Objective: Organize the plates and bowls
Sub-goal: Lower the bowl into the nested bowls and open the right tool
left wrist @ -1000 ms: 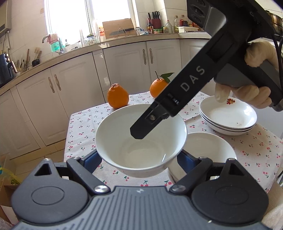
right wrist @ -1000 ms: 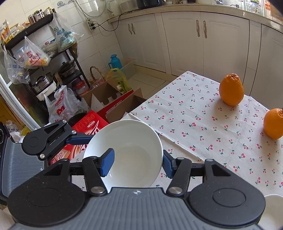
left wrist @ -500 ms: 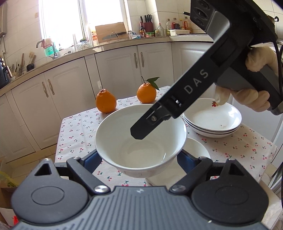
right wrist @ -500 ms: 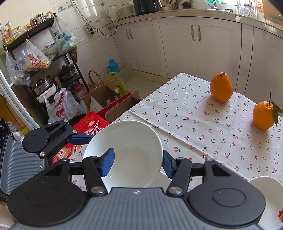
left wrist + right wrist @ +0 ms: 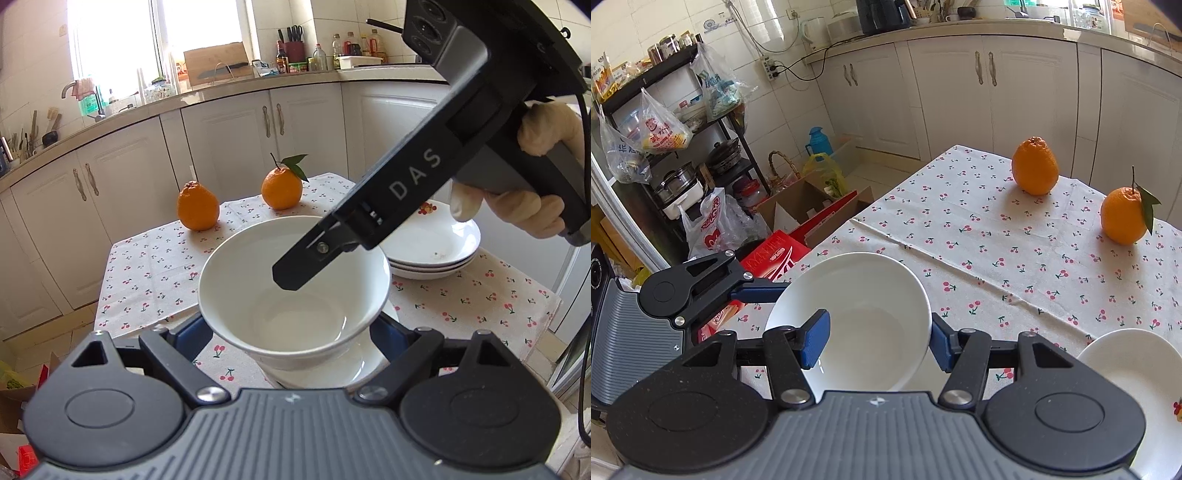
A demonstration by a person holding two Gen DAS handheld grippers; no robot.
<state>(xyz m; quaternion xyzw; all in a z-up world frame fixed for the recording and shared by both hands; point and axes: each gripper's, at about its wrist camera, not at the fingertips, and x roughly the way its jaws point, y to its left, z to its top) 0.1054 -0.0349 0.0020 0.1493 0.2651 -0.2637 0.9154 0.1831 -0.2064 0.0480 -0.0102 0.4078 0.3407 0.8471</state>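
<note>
Bowl point(image 5: 293, 291) now lower, just over second bowl point(image 5: 354, 365) — left tongs point(image 5: 291, 332) and right tongs point(image 5: 879, 341) both clamped on it

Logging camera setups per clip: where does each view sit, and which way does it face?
Left wrist: rides the left gripper, facing the window counter; the right gripper and gloved hand cross above the white bowl.
Right wrist: rides the right gripper, facing the storage rack; the left gripper shows.
Shared: bowl, two oranges, plate stack, cherry tablecloth.
</note>
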